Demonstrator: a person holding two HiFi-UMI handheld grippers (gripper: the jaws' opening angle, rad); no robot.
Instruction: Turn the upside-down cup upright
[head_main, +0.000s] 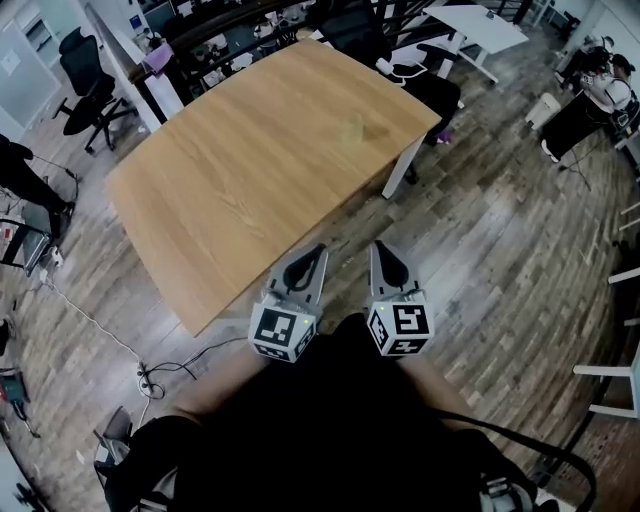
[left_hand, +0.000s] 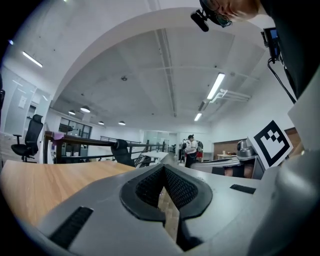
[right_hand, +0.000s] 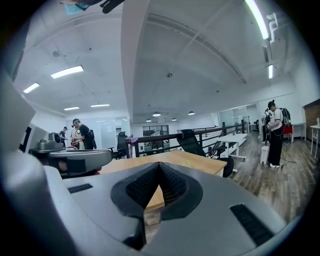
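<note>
My left hand-held gripper (head_main: 316, 250) hangs at the near edge of the desk (head_main: 220, 200), jaws pressed together on nothing. Far across the desk top I see only a faint pale shape, perhaps the cup (head_main: 366, 130); I cannot tell how it stands. My right hand-held gripper (head_main: 382, 248), over the floor (head_main: 500, 260), is likewise closed and empty.

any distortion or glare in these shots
Head view: fisheye bows the table's edges, even light, no glare. Left gripper view: dark round vignette, left tool looms huge, ceiling lamp bright. Right gripper view: same vignette, strip lamp blown out.
</note>
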